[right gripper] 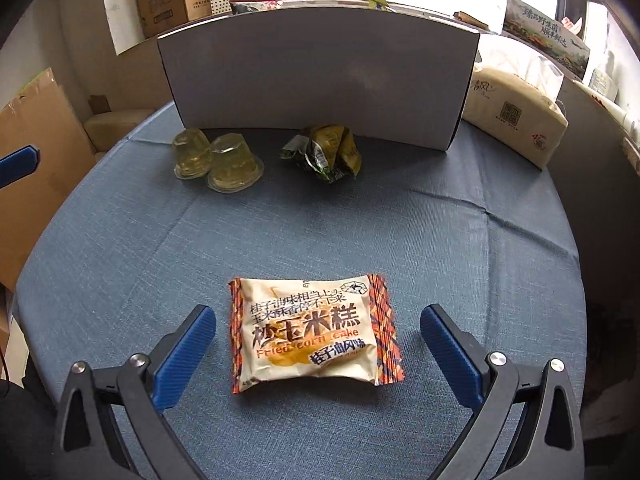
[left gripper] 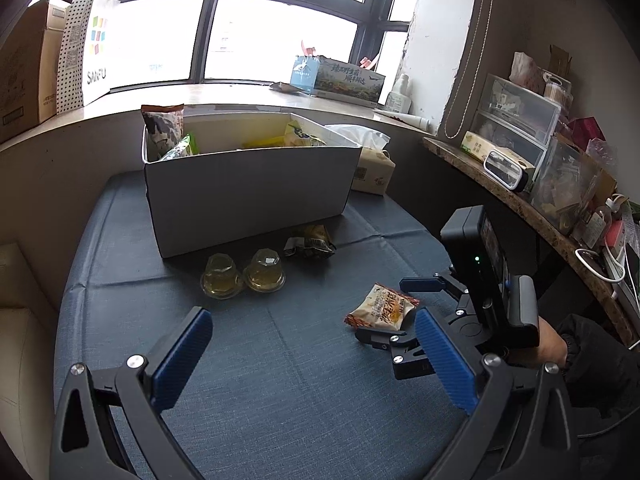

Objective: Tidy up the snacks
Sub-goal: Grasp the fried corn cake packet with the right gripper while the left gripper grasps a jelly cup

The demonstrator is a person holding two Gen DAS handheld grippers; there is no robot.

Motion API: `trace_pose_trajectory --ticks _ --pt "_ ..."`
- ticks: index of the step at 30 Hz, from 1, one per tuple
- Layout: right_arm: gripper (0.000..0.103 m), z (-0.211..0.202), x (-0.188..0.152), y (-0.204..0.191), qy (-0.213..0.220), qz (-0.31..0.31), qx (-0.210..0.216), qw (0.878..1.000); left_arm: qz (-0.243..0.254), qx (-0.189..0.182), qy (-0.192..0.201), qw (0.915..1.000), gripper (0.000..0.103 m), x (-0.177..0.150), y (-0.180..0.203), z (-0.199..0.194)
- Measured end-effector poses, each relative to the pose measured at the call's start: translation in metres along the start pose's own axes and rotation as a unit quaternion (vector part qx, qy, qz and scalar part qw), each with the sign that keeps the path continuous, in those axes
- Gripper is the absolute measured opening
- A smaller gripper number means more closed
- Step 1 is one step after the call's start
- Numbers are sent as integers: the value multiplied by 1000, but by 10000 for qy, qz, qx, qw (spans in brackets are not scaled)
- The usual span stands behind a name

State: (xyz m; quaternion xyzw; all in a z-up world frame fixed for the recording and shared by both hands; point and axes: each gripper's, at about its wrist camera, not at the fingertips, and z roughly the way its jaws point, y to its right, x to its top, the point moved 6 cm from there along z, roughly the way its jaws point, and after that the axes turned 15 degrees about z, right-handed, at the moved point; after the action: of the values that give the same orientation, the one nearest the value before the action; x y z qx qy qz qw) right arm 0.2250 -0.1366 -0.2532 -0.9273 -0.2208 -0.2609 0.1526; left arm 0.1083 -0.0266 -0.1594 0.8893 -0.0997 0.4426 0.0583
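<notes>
A cream and orange corn cake packet [right gripper: 312, 336] lies flat on the blue cloth, between the wide-apart blue fingers of my right gripper [right gripper: 318, 320], untouched. From the left wrist view the same packet [left gripper: 382, 311] sits at the right gripper [left gripper: 394, 308]. My left gripper [left gripper: 312, 328] stands open over bare cloth. Two clear jelly cups [left gripper: 242, 274] [right gripper: 216, 160] and a crumpled green packet [left gripper: 310, 242] [right gripper: 324, 154] lie before the white box [left gripper: 248, 188] [right gripper: 316, 80], which holds several snacks.
A beige tissue pack [right gripper: 516, 116] [left gripper: 374, 172] sits right of the box. The windowsill carries a printed box [left gripper: 340, 80] and a shopping bag [left gripper: 92, 48]. A cluttered shelf [left gripper: 532, 208] runs along the right. Cardboard [right gripper: 32, 168] stands at the left.
</notes>
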Motion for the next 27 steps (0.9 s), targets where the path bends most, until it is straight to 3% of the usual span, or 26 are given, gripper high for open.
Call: trace_pose_trajectory --ticks 3,5,12,20,23,24,26,27 --pt "71 -5 1 0 87 -104 -1 9999 -31 26 -49 10000 103 -3 -3 4" --pt "63 -6 0 1 63 -155 -44 9999 -67 19 -80 9999 103 -5 -5 8" --pt "62 -26 0 7 277 245 263 9990 -145 60 -364 9992 103 -10 -31 35" --pt "62 -60 -5 15 555 482 388 9965 -325 458 -1319 9897 103 -13 -82 105" --pt "63 -60 -9 19 521 554 363 9964 -409 405 -1270 9902 103 -9 -93 121" --pt "63 -60 -10 20 510 576 355 9964 -448 406 -1295 9897 101 -9 -96 125" --pt "63 -60 -10 21 507 579 322 9965 -414 307 -1236 9910 85 -6 -98 130" --pt "63 -60 -11 21 504 590 326 9965 -374 351 -1337 9897 65 -8 -99 135"
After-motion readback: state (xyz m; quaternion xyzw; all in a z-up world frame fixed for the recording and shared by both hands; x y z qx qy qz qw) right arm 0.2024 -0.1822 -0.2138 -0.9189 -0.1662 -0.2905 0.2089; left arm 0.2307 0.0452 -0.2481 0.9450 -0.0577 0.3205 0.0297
